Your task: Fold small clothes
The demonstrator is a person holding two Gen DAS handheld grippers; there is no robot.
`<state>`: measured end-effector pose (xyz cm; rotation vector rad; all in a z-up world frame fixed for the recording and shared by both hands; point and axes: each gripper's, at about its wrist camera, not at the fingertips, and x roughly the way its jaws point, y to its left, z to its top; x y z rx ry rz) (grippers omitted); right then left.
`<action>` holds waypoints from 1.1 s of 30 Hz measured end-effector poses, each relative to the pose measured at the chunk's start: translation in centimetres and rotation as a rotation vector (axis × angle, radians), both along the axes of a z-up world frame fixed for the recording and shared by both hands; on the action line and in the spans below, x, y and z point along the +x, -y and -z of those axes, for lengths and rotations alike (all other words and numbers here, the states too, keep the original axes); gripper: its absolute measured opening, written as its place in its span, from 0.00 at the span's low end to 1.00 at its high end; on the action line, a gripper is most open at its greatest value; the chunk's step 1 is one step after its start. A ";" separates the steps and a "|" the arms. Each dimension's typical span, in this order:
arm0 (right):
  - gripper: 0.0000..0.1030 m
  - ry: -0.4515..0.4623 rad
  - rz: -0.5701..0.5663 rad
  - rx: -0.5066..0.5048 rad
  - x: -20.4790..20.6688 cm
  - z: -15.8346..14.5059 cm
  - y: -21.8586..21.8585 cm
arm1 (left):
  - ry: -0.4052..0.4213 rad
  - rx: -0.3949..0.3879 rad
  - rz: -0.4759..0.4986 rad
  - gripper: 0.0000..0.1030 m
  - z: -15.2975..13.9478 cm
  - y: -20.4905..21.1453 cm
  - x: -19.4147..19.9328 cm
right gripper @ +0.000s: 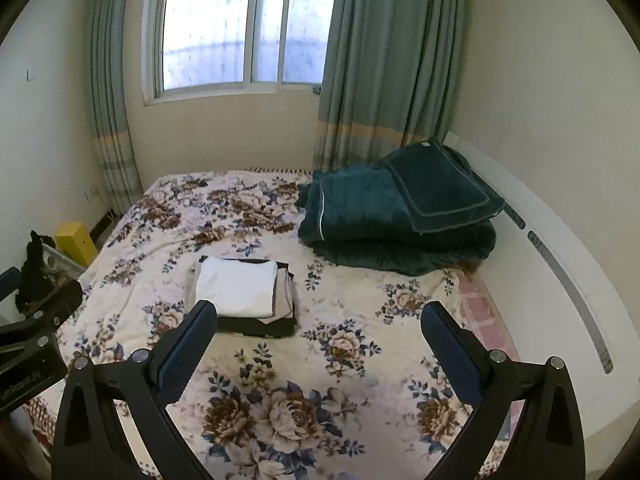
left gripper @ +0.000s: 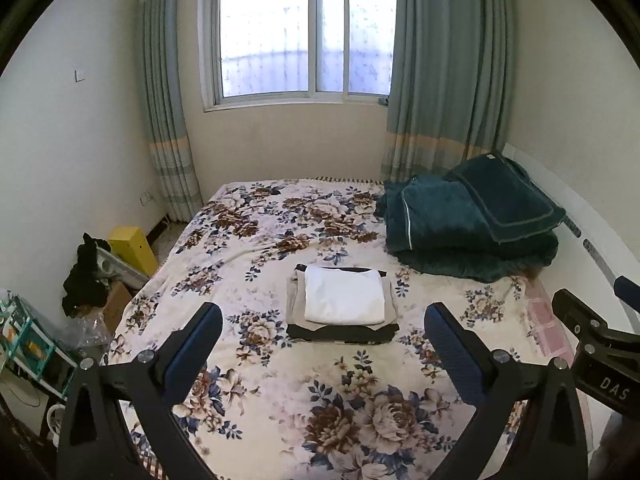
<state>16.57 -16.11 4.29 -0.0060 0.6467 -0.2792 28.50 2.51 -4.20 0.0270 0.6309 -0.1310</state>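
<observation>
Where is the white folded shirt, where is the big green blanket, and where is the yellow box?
white folded shirt [left gripper: 343,295]: left wrist view, middle of its top face.
big green blanket [left gripper: 472,220]: left wrist view, on the folded bundle's front.
yellow box [left gripper: 134,247]: left wrist view, on its side face, beside the bed.

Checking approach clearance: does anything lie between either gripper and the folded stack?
Nothing visible does. Only bare floral bedspread separates the open left gripper and right gripper from the folded stack.
</observation>
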 end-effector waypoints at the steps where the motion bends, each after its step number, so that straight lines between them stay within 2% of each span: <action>1: 1.00 0.006 -0.003 0.004 -0.5 -0.4 0.0 | 0.005 -0.005 0.000 1.00 -0.2 0.0 -0.6; 8: 1.00 0.031 -0.043 0.006 -2.7 -2.3 -0.6 | 0.026 0.002 -0.012 1.00 -0.9 0.0 -2.7; 15: 1.00 0.049 -0.062 0.021 -3.9 -2.5 -0.6 | 0.044 0.008 -0.022 1.00 -1.2 0.1 -3.7; 33: 1.00 0.045 -0.096 0.027 -3.4 -3.2 0.2 | 0.051 0.005 -0.047 1.00 -2.0 0.1 -5.2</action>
